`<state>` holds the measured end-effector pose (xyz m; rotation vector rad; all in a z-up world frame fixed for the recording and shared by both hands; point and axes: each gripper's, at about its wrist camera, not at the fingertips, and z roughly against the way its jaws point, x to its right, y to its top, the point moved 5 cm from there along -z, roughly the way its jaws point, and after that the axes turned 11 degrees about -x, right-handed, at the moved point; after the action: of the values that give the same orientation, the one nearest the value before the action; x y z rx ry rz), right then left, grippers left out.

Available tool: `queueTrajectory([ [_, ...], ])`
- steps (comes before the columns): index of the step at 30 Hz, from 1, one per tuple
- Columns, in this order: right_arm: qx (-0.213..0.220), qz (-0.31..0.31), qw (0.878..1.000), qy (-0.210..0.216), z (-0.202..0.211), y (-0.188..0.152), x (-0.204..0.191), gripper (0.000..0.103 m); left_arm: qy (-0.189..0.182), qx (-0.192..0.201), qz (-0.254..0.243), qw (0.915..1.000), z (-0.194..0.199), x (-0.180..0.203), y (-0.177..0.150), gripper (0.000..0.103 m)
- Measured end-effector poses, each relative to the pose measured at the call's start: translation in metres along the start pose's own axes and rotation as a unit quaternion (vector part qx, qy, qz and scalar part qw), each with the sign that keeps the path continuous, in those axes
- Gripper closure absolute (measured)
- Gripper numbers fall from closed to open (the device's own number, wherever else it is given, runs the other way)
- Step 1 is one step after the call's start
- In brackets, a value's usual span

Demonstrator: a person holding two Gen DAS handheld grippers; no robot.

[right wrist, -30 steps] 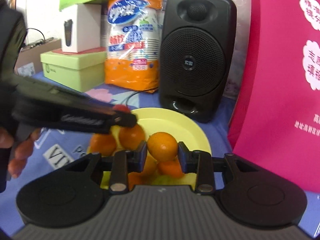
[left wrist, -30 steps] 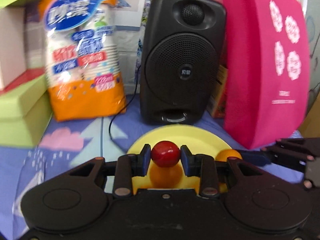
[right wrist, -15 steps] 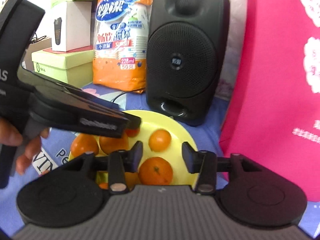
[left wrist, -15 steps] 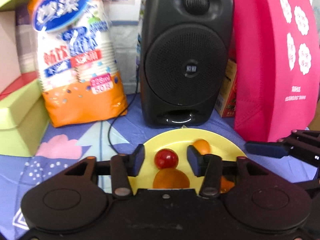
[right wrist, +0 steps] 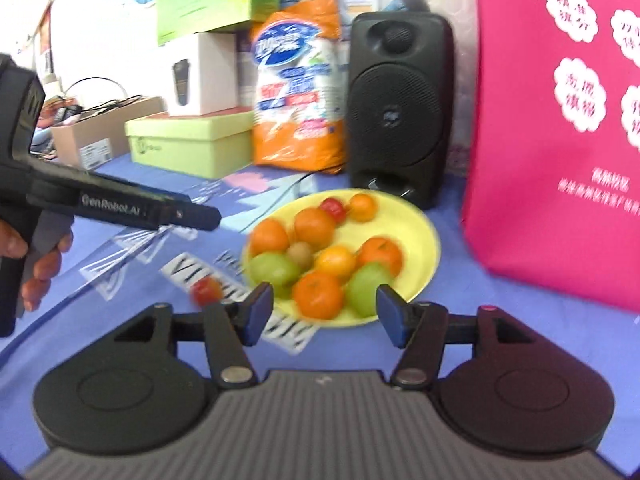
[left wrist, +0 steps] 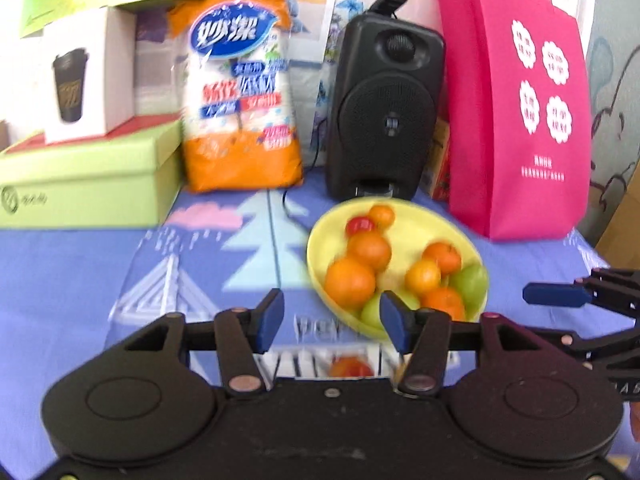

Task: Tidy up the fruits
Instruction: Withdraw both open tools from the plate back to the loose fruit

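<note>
Blue patterned cloth covers the table (left wrist: 72, 264), backed by a black speaker (left wrist: 386, 120), an orange pack of paper cups (left wrist: 240, 96) and a pink fabric bag (right wrist: 560, 132). Left gripper (left wrist: 332, 320) and right gripper (right wrist: 322, 316) have just been opening; their jaws stand released, nothing between them, judged clear of the load. Round yellow plate (right wrist: 428, 240) holds oranges, green fruits and a red one. One small red fruit (right wrist: 206, 291) lies on the cloth just beside it, apparently still to be placed.

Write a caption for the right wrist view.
Open right tool before a yellow plate of oranges and green fruits; one red fruit on the tablecloth.
</note>
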<state>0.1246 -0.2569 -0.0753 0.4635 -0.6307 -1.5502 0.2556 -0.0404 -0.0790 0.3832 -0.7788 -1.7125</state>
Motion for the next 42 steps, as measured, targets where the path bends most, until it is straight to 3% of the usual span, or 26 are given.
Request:
queueTrajectory([
  [10,-0.023,-0.023,0.999,0.022,-0.002,-0.035,-0.039,0.042,0.031,-0.002,-0.019,0.9993,0.012,0.014,-0.057,0.049],
  [17,-0.031,-0.03,0.999,0.028,-0.004,-0.045,-0.043,0.034,0.027,-0.012,-0.001,0.9996,-0.009,0.009,-0.049,0.049],
  [23,-0.032,-0.028,0.999,0.029,-0.007,-0.046,-0.044,0.034,0.014,-0.024,0.003,0.9996,-0.025,0.012,-0.044,0.05],
  [37,-0.037,-0.029,0.998,0.032,-0.01,-0.047,-0.044,0.034,0.036,-0.027,-0.014,0.9989,-0.042,0.017,-0.038,0.051],
  [42,-0.036,-0.029,0.998,0.033,-0.009,-0.048,-0.044,0.034,0.042,-0.027,-0.026,0.9984,-0.04,0.017,-0.039,0.062],
])
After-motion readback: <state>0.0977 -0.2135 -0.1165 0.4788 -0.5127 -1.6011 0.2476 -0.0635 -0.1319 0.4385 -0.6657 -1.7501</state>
